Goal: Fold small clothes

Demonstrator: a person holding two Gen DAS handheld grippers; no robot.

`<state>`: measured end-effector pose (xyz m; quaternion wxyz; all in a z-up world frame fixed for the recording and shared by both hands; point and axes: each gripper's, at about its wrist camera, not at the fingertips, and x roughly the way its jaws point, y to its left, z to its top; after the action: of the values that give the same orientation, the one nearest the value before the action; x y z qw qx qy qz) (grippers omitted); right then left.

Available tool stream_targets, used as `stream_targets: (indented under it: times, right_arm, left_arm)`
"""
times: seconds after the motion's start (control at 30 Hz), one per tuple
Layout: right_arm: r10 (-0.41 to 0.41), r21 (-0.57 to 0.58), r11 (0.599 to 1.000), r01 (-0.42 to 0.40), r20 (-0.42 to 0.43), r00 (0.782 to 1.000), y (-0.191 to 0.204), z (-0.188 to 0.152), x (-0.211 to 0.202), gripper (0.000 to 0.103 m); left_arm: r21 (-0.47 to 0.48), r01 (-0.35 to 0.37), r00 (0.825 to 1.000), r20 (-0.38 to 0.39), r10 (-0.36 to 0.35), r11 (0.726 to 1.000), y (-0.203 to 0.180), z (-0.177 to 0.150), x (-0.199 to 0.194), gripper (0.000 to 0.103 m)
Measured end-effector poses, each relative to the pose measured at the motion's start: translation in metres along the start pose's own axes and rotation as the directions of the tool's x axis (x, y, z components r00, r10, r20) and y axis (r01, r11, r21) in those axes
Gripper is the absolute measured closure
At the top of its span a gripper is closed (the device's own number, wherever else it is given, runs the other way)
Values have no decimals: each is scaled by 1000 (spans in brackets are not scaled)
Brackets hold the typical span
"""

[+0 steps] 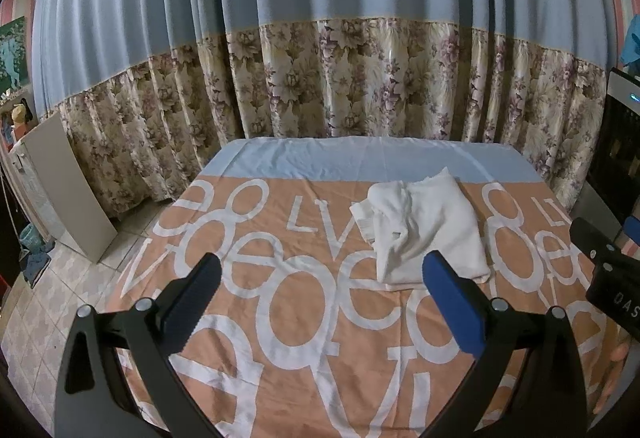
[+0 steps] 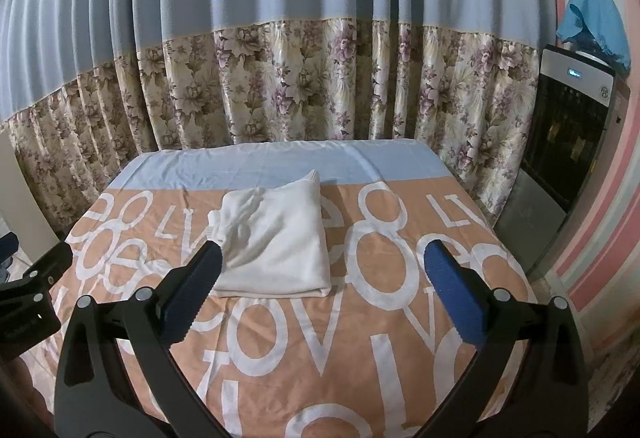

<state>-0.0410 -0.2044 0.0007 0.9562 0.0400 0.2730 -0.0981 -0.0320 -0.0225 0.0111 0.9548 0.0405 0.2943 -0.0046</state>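
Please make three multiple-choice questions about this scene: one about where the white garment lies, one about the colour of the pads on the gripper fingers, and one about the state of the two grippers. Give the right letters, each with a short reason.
1. Where does the white garment lie?
A. on the floor tiles
B. on the orange lettered cloth over the table
C. hanging on the curtain

2. What colour are the finger pads?
A. blue
B. red
C. yellow

3. In what state are the left gripper and right gripper?
A. both shut on the garment
B. one open, one shut
C. both open and empty

Answers:
1 B: the garment rests folded on the cloth, just before its pale blue band.
2 A: the pads show blue in both wrist views.
3 C: each view shows the fingers wide apart with nothing between them, short of the garment.
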Motion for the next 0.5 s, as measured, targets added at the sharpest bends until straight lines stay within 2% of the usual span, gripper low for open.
stream_targets:
  times: [0.5]
  right_arm:
    - [2,1,1000,-2,-2,1000,1,-1,1,3]
  left_arm:
    - [6,14,1000,1,-14,1000,-1,-4,5,2]
